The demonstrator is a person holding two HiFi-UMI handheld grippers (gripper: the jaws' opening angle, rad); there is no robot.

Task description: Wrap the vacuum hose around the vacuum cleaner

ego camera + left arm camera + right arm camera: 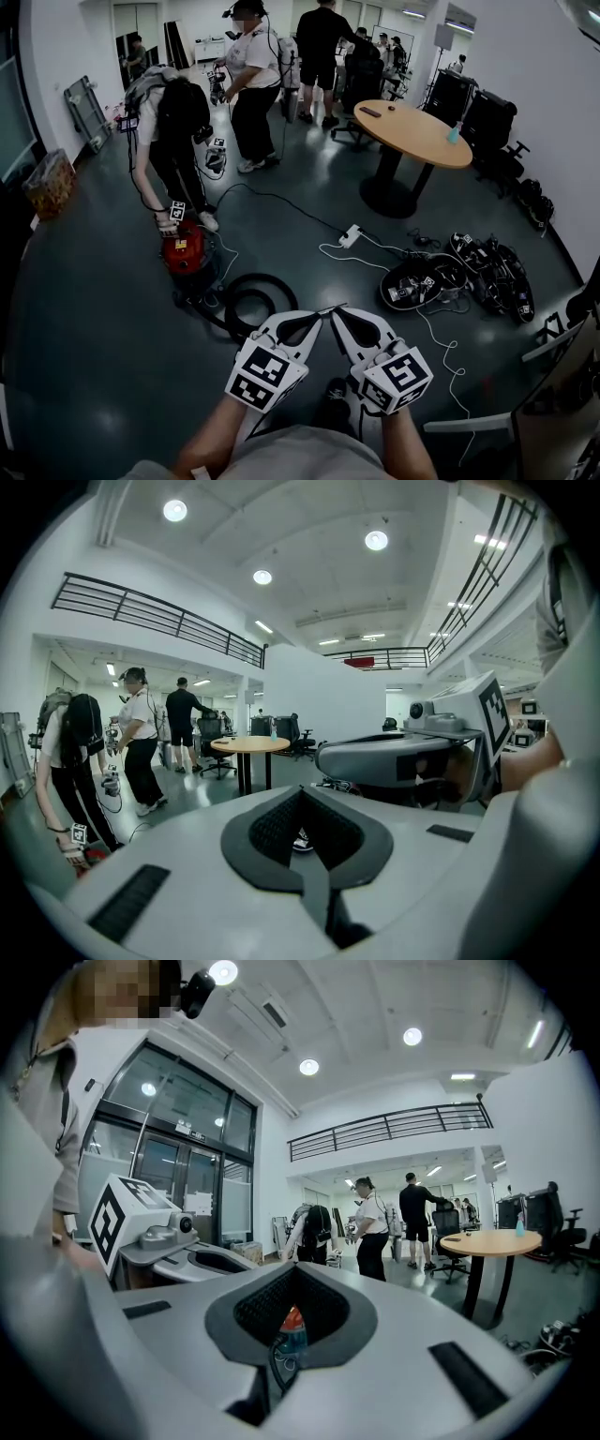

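Both left tool (315,316) and right tool (338,310) hang closed, empty, over the busy room's glossy dark floor (94,356).

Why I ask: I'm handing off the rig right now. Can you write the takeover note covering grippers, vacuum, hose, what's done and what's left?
Left gripper: shut, empty, held close to the body.
Right gripper: shut, empty, right beside it.
Vacuum cleaner: red, on the floor ahead to the left; another person bends over it.
Hose: looped loosely on the floor beside the vacuum cleaner, just ahead of both grippers.
Done: nothing; the hose is not wrapped.
Left: pick up the hose and wind it round the vacuum cleaner, probably once that person is clear.
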